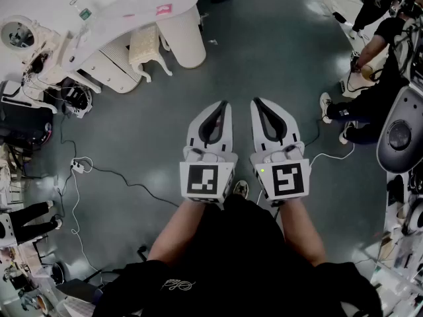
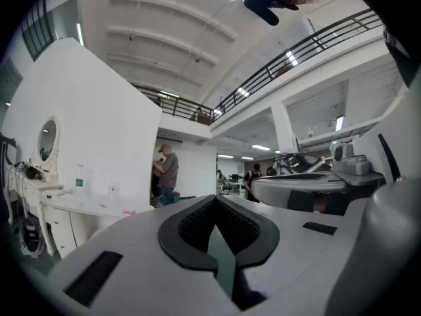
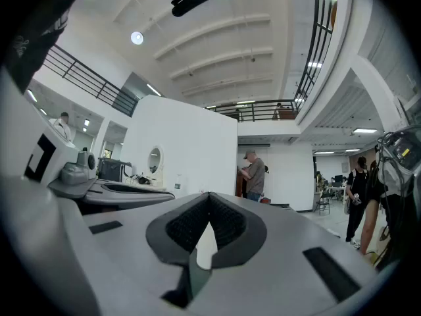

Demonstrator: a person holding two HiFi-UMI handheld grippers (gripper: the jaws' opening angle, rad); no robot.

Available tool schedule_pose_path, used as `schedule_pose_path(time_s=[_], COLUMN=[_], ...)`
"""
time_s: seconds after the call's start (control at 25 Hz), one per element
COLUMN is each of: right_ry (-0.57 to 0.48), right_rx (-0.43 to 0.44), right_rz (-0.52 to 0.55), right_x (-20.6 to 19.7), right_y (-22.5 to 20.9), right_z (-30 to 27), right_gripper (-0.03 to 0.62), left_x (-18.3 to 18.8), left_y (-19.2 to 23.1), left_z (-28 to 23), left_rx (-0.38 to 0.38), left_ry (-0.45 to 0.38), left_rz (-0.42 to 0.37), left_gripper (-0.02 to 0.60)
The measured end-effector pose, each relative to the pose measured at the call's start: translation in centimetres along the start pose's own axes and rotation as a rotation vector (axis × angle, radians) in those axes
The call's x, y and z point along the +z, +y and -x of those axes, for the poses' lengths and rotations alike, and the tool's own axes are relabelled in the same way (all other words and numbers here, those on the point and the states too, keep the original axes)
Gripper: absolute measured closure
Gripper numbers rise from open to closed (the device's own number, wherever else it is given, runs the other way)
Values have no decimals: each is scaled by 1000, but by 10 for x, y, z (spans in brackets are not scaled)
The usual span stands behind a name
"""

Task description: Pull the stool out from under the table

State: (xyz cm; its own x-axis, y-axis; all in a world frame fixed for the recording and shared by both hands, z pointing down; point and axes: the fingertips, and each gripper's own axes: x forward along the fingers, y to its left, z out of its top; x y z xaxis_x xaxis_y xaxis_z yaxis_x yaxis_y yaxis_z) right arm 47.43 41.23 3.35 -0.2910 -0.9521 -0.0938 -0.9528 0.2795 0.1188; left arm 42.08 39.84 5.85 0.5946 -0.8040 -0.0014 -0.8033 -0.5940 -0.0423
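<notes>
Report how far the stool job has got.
Done: nothing; the stool sits tucked under the table. In hand: left tool and right tool, both shut and empty, over open floor. Left: approach, grip the stool, pull it out.

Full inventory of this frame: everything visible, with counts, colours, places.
dressing table: one, white, top left
stool: one, cream, tucked partly under the dressing table
round mirror: one, white frame, at the table's left end
bottle: one, clear with a green label, on the tabletop
pink item: one, on the tabletop, too small to identify
power strip: one, white, on the floor at left, black cable attached
bystanders: at least two, dark clothes, right edge
floor: grey-green
left gripper: one, white with black pads, centre, shut, empty
right gripper: one, same colours, beside it, shut, empty
forearms: two, bottom centre
</notes>
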Motion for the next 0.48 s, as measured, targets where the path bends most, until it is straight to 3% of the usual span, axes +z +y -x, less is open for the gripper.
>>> schedule_pose_path(time_s=[0.48], right_ry=[40], right_rx=[41], right_rz=[-35], right_x=[-15], right_y=[19], right_z=[-36], right_gripper=[588], left_x=[-12], left_y=[48], left_z=[3], left_rx=[74], left_ry=[28], left_rz=[20], left_gripper=[575])
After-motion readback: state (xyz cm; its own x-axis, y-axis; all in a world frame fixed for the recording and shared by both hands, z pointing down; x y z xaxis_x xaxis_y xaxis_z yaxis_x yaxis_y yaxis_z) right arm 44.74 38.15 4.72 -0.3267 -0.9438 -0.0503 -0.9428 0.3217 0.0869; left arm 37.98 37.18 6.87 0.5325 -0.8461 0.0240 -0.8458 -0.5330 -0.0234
